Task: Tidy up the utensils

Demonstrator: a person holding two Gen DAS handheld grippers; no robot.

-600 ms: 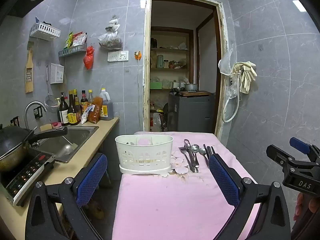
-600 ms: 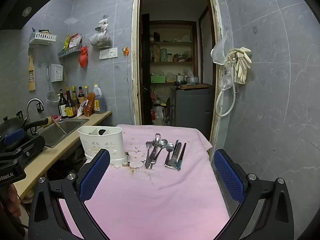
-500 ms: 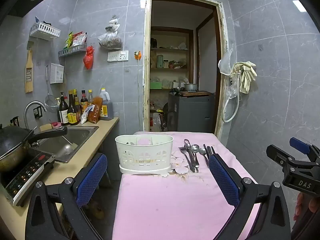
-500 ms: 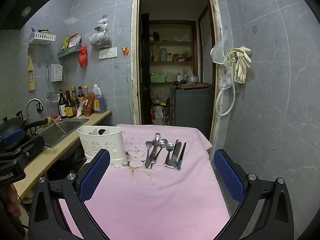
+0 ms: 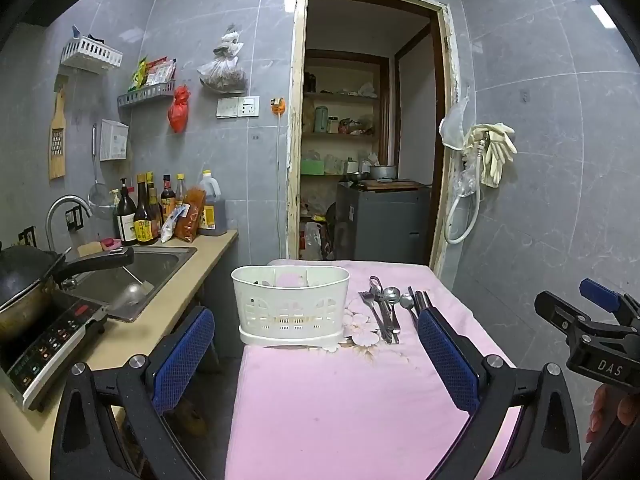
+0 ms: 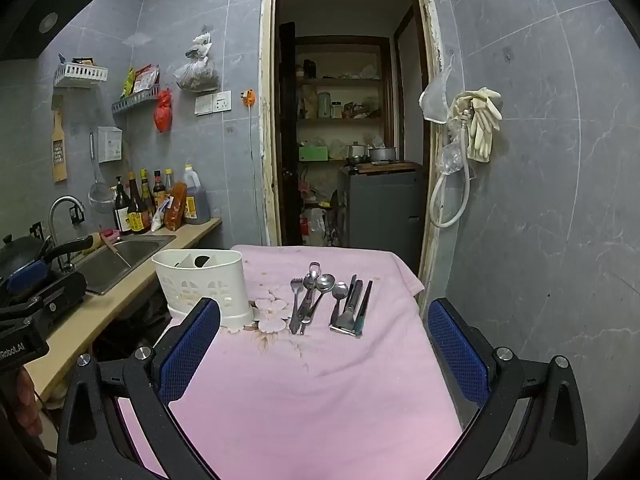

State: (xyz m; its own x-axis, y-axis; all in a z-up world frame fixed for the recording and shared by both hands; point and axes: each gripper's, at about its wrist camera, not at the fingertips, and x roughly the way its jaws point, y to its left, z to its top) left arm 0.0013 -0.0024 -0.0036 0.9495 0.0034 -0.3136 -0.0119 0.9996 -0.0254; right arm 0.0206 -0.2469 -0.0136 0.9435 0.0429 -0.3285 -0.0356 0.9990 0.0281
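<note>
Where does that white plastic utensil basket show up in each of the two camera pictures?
Left wrist view: the white basket stands near the picture's middle, at the pink cloth's far left corner.
Right wrist view: the basket sits left of centre, partly behind the hand-held gripper's blue pad.
Shared landmark: the row of metal utensils lying just right of it.

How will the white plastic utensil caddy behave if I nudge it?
The white plastic utensil caddy is perforated, thin-walled and looks nearly empty, so probably light. On the soft pink cloth it may drag and bunch fabric rather than slide. Its wide base should resist tipping.
</note>
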